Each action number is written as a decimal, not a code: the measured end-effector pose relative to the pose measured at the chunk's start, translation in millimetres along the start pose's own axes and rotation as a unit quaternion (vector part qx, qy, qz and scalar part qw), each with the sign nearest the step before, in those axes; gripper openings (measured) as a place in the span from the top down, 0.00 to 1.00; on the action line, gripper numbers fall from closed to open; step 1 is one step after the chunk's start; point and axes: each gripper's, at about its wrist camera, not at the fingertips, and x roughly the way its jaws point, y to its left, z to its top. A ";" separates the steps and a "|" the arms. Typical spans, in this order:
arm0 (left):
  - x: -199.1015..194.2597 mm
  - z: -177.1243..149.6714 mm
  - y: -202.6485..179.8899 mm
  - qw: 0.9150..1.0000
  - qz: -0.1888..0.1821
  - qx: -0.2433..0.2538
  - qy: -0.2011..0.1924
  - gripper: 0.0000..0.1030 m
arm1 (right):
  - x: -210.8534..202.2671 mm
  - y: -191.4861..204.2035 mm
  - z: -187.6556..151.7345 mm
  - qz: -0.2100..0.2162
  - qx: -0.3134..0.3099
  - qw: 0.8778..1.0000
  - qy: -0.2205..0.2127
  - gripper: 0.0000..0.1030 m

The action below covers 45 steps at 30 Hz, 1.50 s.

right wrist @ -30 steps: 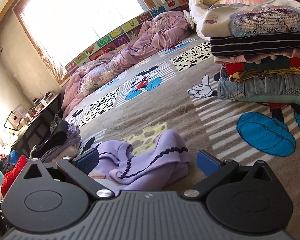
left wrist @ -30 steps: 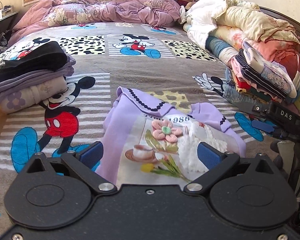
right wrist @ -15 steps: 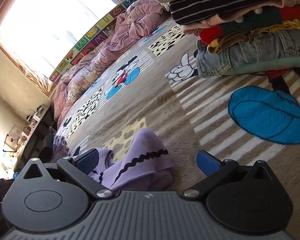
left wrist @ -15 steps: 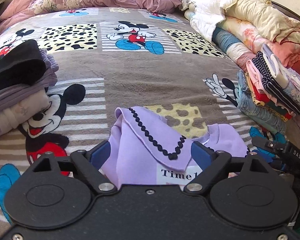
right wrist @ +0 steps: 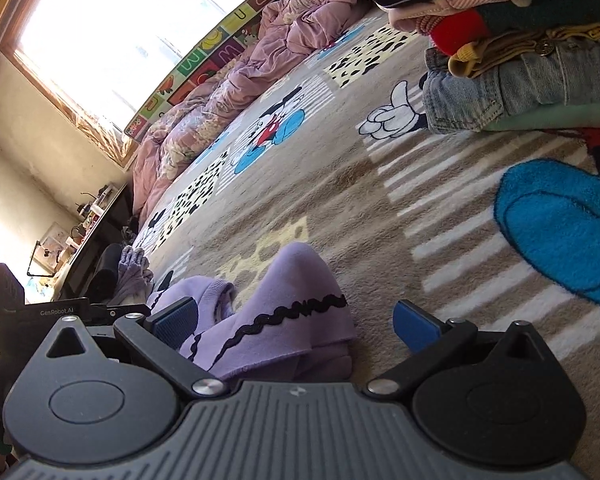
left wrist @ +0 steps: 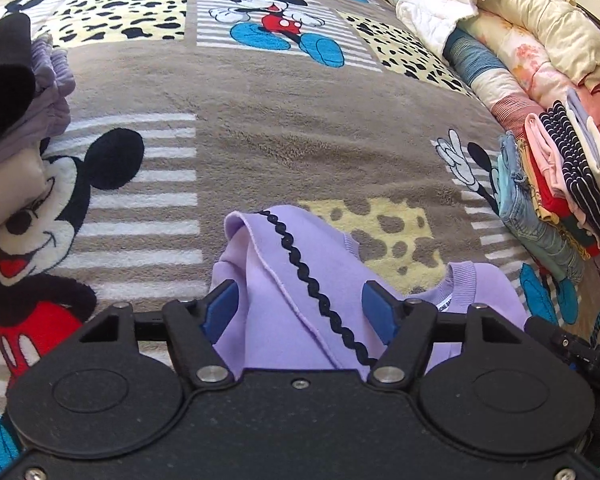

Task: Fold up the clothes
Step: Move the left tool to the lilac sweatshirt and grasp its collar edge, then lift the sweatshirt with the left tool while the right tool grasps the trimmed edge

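Between the blue pads of the left gripper [left wrist: 300, 306] lay a raised fold of the lilac sweater [left wrist: 295, 292], its black wavy trim running down the middle; the jaws were closing on it, the pads not yet pressing the cloth. In the right wrist view, the right gripper [right wrist: 295, 320] had its jaws spread wide, one pad close beside the sweater's bunched sleeve [right wrist: 295, 312] and the other well clear over the blanket, gripping nothing. The sweater sat at the near edge of the bed, on the brown cartoon-mouse blanket [left wrist: 300, 128], with its ribbed neckline [left wrist: 462, 280] just right of the left gripper. To the left stood a small stack of folded clothes [left wrist: 15, 96], black on top of pale purple. Along the right side leaned a taller pile of folded garments [left wrist: 556, 200], jeans at the bottom, striped knit above. Farther right and beyond lay rolled quilts [left wrist: 520, 40]. At the far end of the bed, a crumpled pink duvet [right wrist: 227, 92] lay under a bright window [right wrist: 131, 28].
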 end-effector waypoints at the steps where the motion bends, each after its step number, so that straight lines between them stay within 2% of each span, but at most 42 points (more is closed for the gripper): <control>1: 1.9 -0.5 0.2 1.000 -0.004 -0.001 0.004 0.43 | -0.1 -0.6 -1.0 0.006 0.001 1.000 -0.002 0.00; 2: 3.9 -0.9 0.4 1.000 -0.009 -0.001 0.007 0.51 | -0.2 -1.2 -2.0 0.014 0.003 1.000 -0.004 0.02; 3: 4.4 -2.0 -0.5 1.000 -0.009 0.001 0.007 0.64 | -0.1 -1.0 -2.6 0.021 0.002 1.000 -0.006 0.05; 5: 1.3 -5.8 -4.7 1.000 -0.003 0.014 -0.002 0.77 | 1.4 1.4 -5.0 0.030 -0.006 1.000 -0.006 0.25; 6: -2.1 -8.3 -7.1 1.000 -0.001 0.021 -0.009 0.85 | 2.6 2.4 -6.3 0.031 -0.010 0.999 -0.004 0.27; 8: -11.1 -13.0 -12.9 0.999 0.002 0.036 -0.024 0.89 | 3.5 4.4 -9.5 0.035 -0.020 0.999 -0.004 0.33; 12: -35.5 -23.3 -25.8 0.997 0.000 0.059 -0.054 0.90 | -0.3 7.5 -12.0 0.047 -0.027 0.998 -0.012 0.46; 13: -42.4 -26.1 -29.1 0.996 -0.001 0.064 -0.062 0.90 | -1.5 7.8 -12.1 0.053 -0.027 0.998 -0.015 0.56; 14: -49.8 -29.3 -32.6 0.995 -0.003 0.069 -0.069 0.90 | -2.8 8.1 -12.3 0.059 -0.026 0.998 -0.017 0.61; 20: -97.4 -56.1 -51.4 0.989 -0.008 0.090 -0.115 0.91 | -5.9 9.5 -15.3 0.111 0.002 0.994 -0.016 0.66; 21: -106.0 -62.4 -53.3 0.988 -0.011 0.091 -0.123 0.91 | -6.7 10.6 -16.5 0.120 0.004 0.993 -0.016 0.69; 28: -159.3 -114.8 -59.5 0.980 -0.027 0.087 -0.176 0.91 | -21.3 15.5 -25.7 0.176 0.028 0.984 -0.022 0.72; 35: -190.1 -181.2 -64.1 0.977 -0.037 0.077 -0.194 0.91 | -50.3 18.3 -42.7 0.218 0.029 0.976 -0.013 0.73; 41: -209.1 -229.6 -63.3 0.975 -0.056 0.050 -0.207 0.91 | -79.7 24.5 -63.4 0.248 0.038 0.968 -0.008 0.73; 45: -216.4 -259.8 -68.8 0.975 -0.061 0.054 -0.206 0.91 | -96.7 28.2 -79.9 0.260 0.042 0.965 -0.003 0.73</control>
